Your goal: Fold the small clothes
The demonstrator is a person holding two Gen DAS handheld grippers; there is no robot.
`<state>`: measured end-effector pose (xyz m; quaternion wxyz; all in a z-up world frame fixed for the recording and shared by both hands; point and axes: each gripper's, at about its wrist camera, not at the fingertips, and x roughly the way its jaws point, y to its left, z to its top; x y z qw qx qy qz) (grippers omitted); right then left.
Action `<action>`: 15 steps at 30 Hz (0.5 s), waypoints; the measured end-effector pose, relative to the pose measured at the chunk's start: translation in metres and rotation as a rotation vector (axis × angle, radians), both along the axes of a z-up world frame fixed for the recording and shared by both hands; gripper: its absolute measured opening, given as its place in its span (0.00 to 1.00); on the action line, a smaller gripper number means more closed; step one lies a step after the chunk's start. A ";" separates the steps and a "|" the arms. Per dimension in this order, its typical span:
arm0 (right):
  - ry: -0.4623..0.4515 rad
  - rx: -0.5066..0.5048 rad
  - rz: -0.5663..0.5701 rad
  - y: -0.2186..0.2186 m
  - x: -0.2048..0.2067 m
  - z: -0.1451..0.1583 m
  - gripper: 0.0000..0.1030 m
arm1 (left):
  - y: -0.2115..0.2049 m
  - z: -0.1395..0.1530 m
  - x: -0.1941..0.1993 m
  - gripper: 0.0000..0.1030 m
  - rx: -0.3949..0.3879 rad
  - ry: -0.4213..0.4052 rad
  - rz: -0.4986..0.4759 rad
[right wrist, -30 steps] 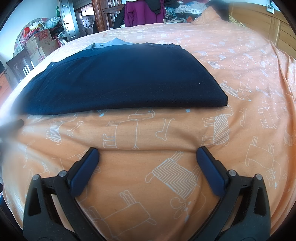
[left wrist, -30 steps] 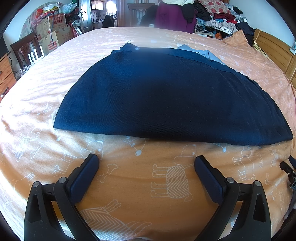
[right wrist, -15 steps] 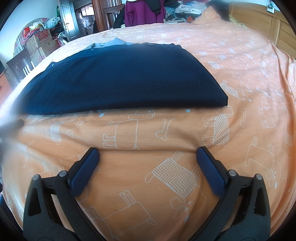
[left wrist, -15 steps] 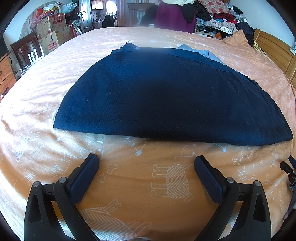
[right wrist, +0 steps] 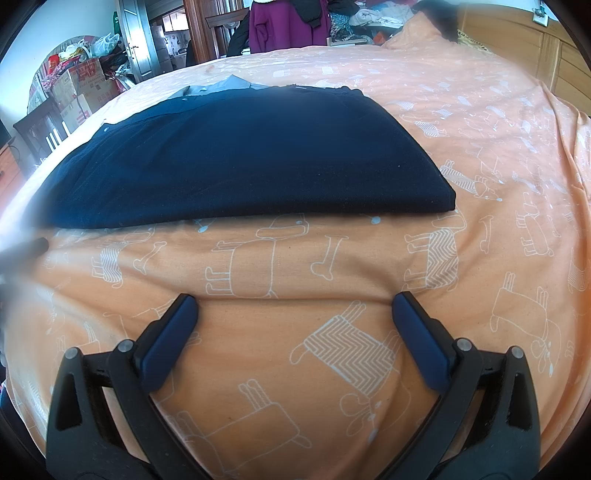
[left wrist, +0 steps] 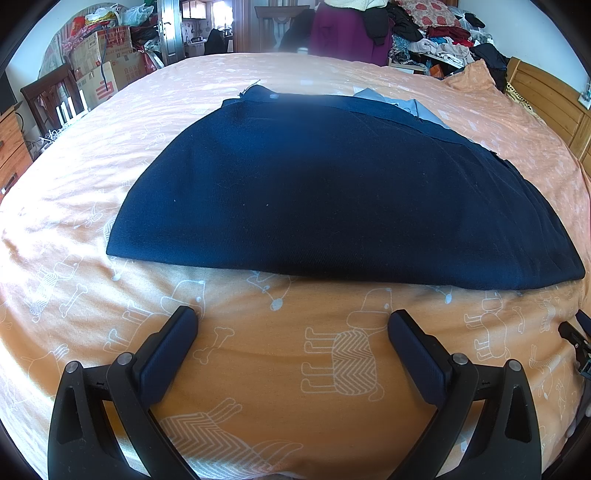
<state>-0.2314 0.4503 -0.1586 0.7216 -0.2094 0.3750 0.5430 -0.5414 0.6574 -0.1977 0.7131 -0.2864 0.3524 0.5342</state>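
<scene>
Resting on the orange bedsheet (left wrist: 280,369), the left gripper (left wrist: 291,325) and right gripper (right wrist: 295,310) had their jaws spread wide apart and empty. Just beyond them the folded navy garment (left wrist: 332,192) lay flat on that sheet, a pale blue cloth (left wrist: 406,105) showing behind its far edge.

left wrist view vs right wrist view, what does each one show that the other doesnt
Only the left wrist view shows the garment's near left corner sharply, a button at its far edge, and the clothes pile beyond the bed.

Only the right wrist view shows the bare sheet to the garment's right and the wooden panelling beyond it.

Both show the folded navy garment on the orange bedsheet, the light blue fabric at its far edge, and an open gripper: left, right.
</scene>
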 end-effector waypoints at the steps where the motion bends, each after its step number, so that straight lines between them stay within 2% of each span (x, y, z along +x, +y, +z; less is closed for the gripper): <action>1: 0.000 0.000 0.000 0.000 0.000 0.000 1.00 | 0.000 0.000 0.000 1.00 0.000 0.000 0.000; 11: -0.001 0.000 0.000 0.000 0.000 0.000 1.00 | 0.000 0.003 -0.003 1.00 -0.025 -0.020 -0.004; 13: -0.001 0.001 0.001 0.000 0.000 0.000 1.00 | -0.001 0.010 -0.016 1.00 -0.048 -0.126 -0.003; 14: -0.001 0.002 0.001 0.001 -0.001 0.000 1.00 | -0.001 0.014 -0.027 1.00 -0.061 -0.218 0.014; 15: -0.004 0.002 0.001 0.001 -0.002 0.000 1.00 | -0.002 0.018 -0.045 1.00 -0.082 -0.365 0.048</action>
